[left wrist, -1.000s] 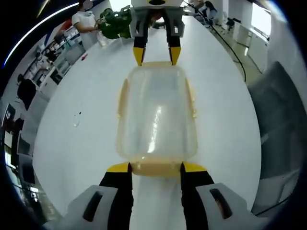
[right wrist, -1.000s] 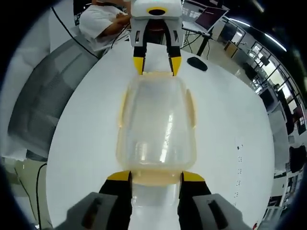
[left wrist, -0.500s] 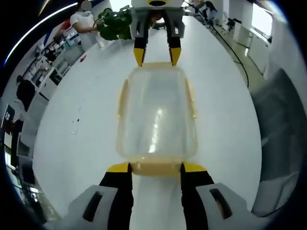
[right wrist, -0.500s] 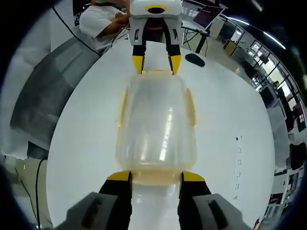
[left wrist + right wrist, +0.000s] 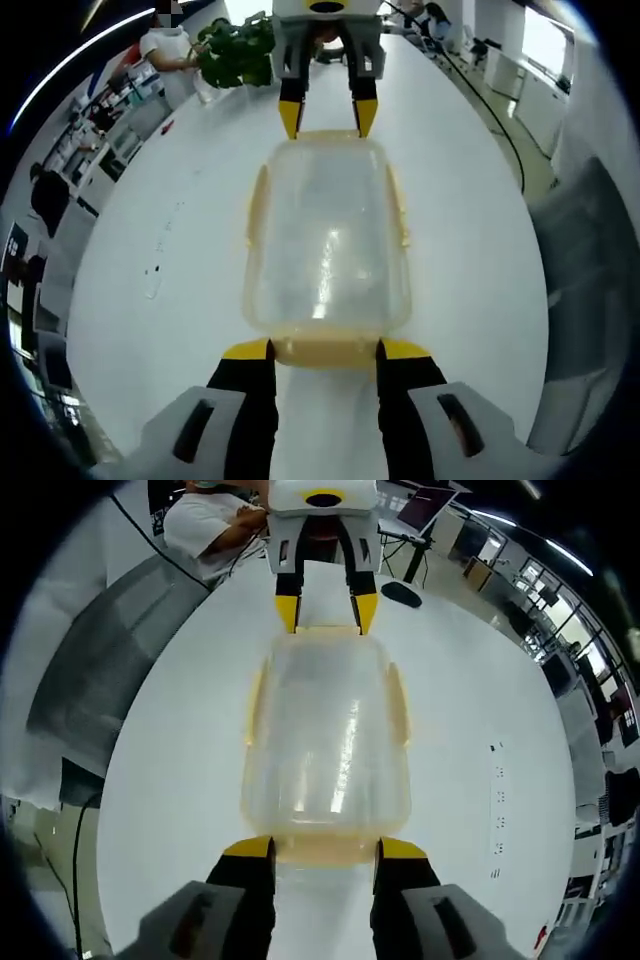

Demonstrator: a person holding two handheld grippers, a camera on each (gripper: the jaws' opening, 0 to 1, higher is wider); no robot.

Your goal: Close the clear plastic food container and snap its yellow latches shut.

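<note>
While we look along left tool [image 5: 320, 350], clear plastic food container [image 5: 327, 235] lies lengthwise on white worktop [image 5: 190, 260], lid on top, nothing visible inside. Yellow latches [image 5: 257, 205] run along both long sides and both short ends. Left tool's jaws stand fairly wide, straddling near end latch [image 5: 322, 351]. Right tool [image 5: 327, 118] straddles far end likewise. From right tool's view: same container [image 5: 325, 740], own tool [image 5: 322, 848] at near end, left tool [image 5: 324, 613] opposite.

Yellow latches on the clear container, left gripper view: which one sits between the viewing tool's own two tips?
The end latch at the bottom of the view; the side latches lie along the container's long edges.
</note>
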